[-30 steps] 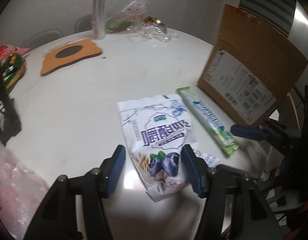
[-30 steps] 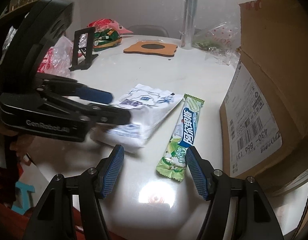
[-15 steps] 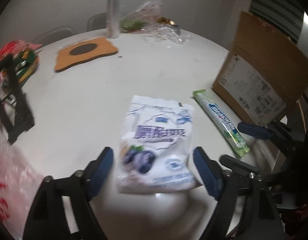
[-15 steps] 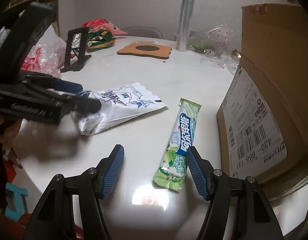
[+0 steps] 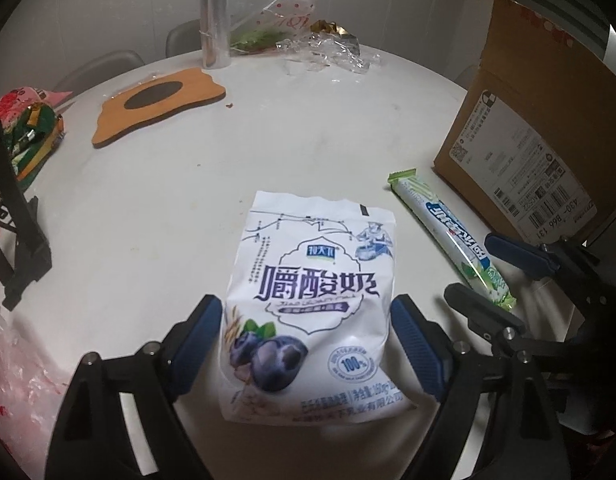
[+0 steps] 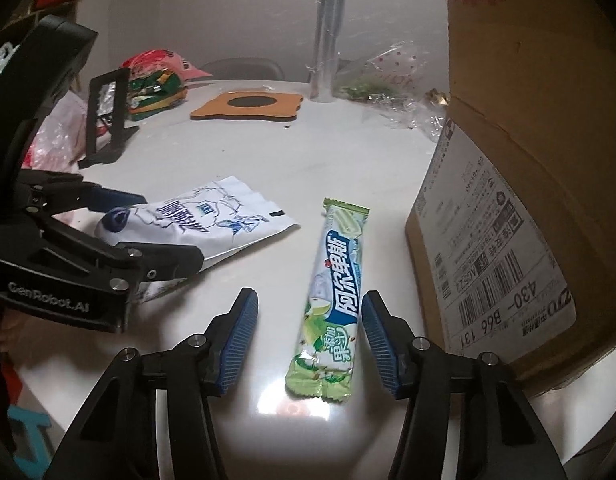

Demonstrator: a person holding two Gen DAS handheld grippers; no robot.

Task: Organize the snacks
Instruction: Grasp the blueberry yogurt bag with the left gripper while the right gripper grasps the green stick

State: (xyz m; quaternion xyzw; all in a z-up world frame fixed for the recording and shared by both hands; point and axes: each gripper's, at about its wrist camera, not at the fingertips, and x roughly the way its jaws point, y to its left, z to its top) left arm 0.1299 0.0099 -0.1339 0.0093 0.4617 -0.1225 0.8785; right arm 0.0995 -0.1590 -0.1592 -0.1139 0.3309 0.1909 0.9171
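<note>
On the white round surface (image 5: 155, 184), near its front edge, two snacks lie side by side: a white yogurt-snack pouch (image 5: 312, 292) printed with blueberries and a long green candy pack (image 6: 336, 292), the latter just beside a cardboard box (image 6: 520, 184). The left hand-held gripper (image 5: 305, 344) is spread wide, its blue pads flanking the pouch's lower half without visibly pressing it. The right hand-held gripper (image 6: 308, 336) is likewise released, straddling the lower end of the candy pack, one pad very near its edge. Judging by this, the step in hand is lining up both grasps before moving the snacks, probably towards the box. Next, each should close squarely across its pack; the pouch looks soft and puffy, so it may crumple or slip unless pinched firmly.
</note>
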